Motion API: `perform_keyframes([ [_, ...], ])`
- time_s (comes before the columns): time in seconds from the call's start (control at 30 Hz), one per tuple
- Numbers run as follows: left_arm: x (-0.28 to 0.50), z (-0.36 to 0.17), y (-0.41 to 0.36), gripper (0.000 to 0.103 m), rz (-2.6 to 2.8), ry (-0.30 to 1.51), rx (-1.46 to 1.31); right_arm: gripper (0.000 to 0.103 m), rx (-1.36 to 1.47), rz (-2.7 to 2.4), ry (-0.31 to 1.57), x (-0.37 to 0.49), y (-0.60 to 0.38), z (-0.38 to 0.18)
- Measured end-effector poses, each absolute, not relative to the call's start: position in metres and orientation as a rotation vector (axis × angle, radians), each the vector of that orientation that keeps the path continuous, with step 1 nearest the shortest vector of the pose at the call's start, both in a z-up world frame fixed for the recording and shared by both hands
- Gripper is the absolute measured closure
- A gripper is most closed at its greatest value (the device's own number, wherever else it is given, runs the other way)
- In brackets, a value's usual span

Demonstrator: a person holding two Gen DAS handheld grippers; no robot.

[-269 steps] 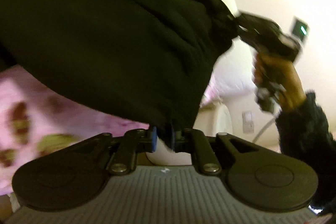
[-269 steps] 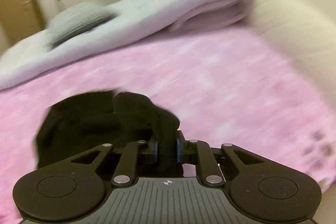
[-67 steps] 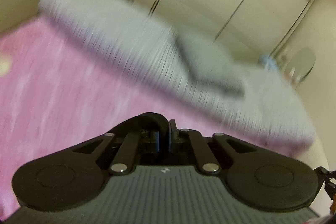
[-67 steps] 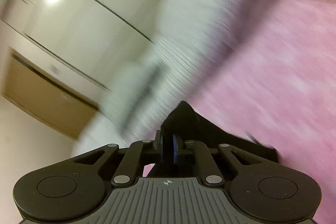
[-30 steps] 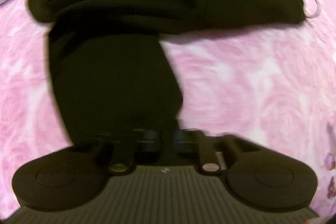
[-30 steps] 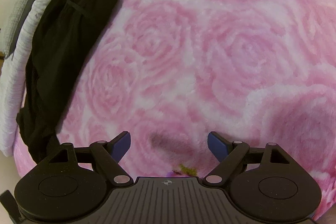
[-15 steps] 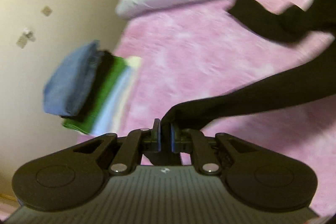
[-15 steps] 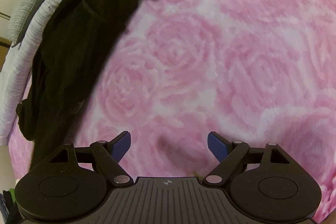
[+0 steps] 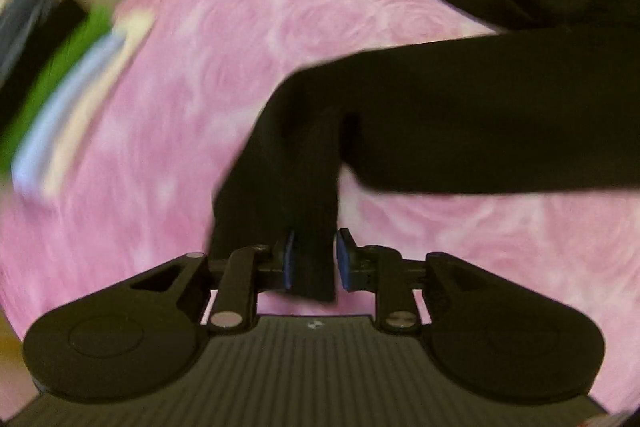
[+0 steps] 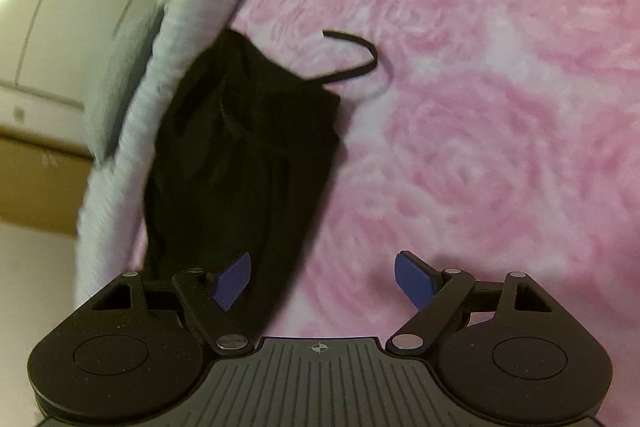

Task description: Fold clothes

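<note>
On the pink rose-patterned bed (image 10: 480,147), the black garment (image 9: 460,131) runs lengthwise up-right from your left gripper (image 9: 313,263), whose just-opening fingers loosely flank its end, while your right gripper (image 10: 322,281) gapes empty beside it.

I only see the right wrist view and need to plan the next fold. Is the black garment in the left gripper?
Observer: A strip of the black garment lies between the pads of the left gripper, but its jaws have just been opening and no longer pinch it.
Operator: Where does that strip run?
Observer: Up from the pads, then right across the pink rose blanket to the bunched rest of the garment.
Operator: Anything else near it?
Observer: A blurred stack of folded clothes, blue, green and white, sits at the blanket's left edge, apart from the garment.
</note>
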State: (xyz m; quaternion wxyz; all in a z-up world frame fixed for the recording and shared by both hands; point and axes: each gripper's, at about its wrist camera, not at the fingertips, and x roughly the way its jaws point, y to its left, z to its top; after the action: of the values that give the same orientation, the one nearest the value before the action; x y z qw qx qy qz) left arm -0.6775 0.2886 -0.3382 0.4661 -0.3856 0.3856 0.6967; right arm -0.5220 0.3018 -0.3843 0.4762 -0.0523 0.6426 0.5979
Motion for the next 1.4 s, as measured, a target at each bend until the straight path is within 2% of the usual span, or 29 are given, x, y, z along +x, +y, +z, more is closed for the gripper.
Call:
perform_keyframes([
  [0.23,-0.721,-0.329,0.257,0.084,1.897,0.605,-1.188,0.023,-0.041,1.469,1.539,-0.531,0.354,-0.421],
  [0.3,-0.728,-0.329,0.256,0.084,1.898,0.522,-1.229,0.033,-0.035,1.501,1.522,-0.541,0.364,-0.431],
  [0.33,-0.73,-0.328,0.254,0.084,1.897,0.477,-1.246,0.055,-0.043,1.507,1.519,-0.546,0.369,-0.434],
  [0.37,-0.731,-0.329,0.254,0.084,1.891,0.441,-1.26,0.082,-0.047,1.508,1.532,-0.55,0.373,-0.438],
  [0.43,-0.73,-0.328,0.249,0.082,1.879,0.372,-1.291,0.097,-0.057,1.492,1.559,-0.557,0.378,-0.442],
  [0.5,-0.73,-0.327,0.243,0.081,1.865,0.302,-1.338,0.101,-0.072,1.493,1.508,-0.556,0.375,-0.433],
  [0.6,-0.732,-0.325,0.235,0.081,1.847,0.205,-1.387,0.101,-0.096,1.494,1.408,-0.545,0.358,-0.407],
  [0.73,-0.73,-0.318,0.226,0.081,1.799,0.184,-1.419,0.102,-0.095,1.469,1.322,-0.508,0.328,-0.362],
  [0.97,-0.709,-0.32,0.198,0.078,1.699,0.081,-1.548,0.101,-0.16,1.246,1.256,-0.417,0.278,-0.302],
  [1.1,-0.696,-0.334,0.174,0.072,1.705,-0.042,-1.652,0.101,-0.196,1.081,1.382,-0.376,0.253,-0.323],
  [1.23,-0.7,-0.347,0.163,0.072,1.752,-0.295,-1.712,0.1,-0.137,1.024,1.474,-0.364,0.233,-0.349],
  [1.3,-0.705,-0.352,0.165,0.066,1.754,-0.448,-1.724,0.094,-0.118,1.033,1.525,-0.366,0.227,-0.36],
  [1.33,-0.707,-0.355,0.168,0.062,1.747,-0.502,-1.734,0.084,-0.115,1.046,1.544,-0.365,0.223,-0.364],
  [1.37,-0.709,-0.358,0.171,0.057,1.739,-0.552,-1.746,0.065,-0.111,1.054,1.558,-0.364,0.222,-0.369],
  [1.4,-0.71,-0.361,0.174,0.057,1.741,-0.593,-1.754,0.051,-0.104,1.059,1.565,-0.366,0.221,-0.372],
])
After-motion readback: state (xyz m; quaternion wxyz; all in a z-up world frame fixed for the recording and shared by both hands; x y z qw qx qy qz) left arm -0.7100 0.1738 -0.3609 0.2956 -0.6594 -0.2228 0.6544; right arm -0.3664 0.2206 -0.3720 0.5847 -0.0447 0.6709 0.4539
